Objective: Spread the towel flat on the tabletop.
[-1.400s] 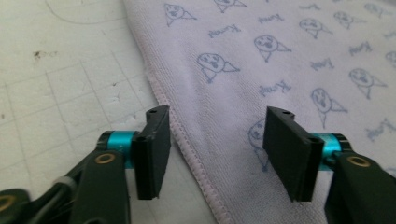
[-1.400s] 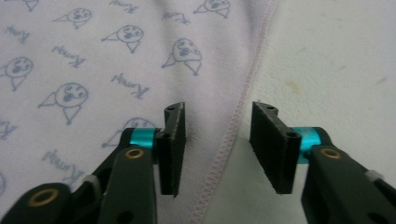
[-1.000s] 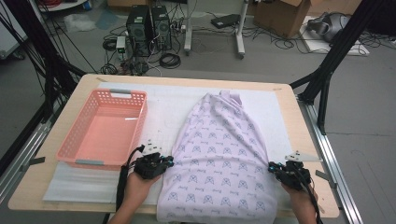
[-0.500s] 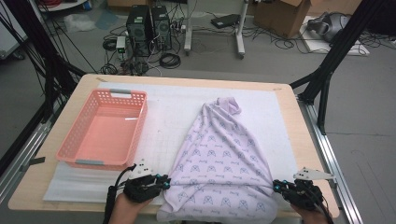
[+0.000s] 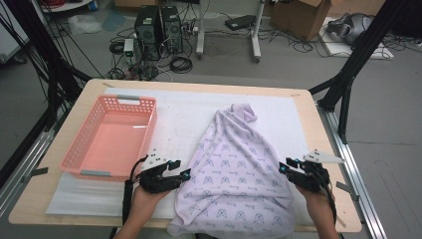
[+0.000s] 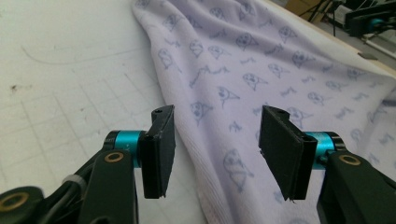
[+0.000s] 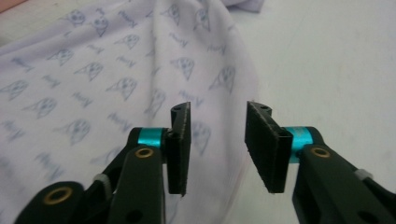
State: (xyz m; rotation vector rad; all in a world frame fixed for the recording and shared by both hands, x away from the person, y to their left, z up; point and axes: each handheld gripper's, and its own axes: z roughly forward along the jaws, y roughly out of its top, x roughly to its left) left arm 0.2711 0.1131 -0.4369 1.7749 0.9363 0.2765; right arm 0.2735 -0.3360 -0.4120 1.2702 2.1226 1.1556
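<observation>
Spreading across the near half of the bench (image 5: 59,209), on its white mat (image 5: 189,112), the lilac printed cloth (image 5: 234,174) is lying in a rough triangle — broad toward the person, narrowing to a bunched point (image 5: 246,112) farther out, its near hem drooping over the bench edge. That shape is suggesting it is being drawn toward the person by its two near corners, so the wide end is flattening while the far end is gathering. The pink basket (image 5: 87,149) is sitting empty at the left of the mat, just beside the cloth's left side yet apart from it, probably waiting as the place where the cloth is going once folded. The left gripper (image 5: 174,175) is hovering at the cloth's left edge and the right gripper (image 5: 288,167) at its right edge, one to each side so the fabric is staying symmetrical between them. In the left gripper view the fingers (image 6: 159,144) are standing well apart, having just been opening, with the cloth lying beneath them and nothing pinched. In the right gripper view the fingers (image 7: 180,144) are standing at a narrower gap, also just opening — the cloth's edge is below them, untouched by the pads. Both appear to be letting go so the cloth is settling flat, likely ahead of a fresh grip for a fold.
</observation>
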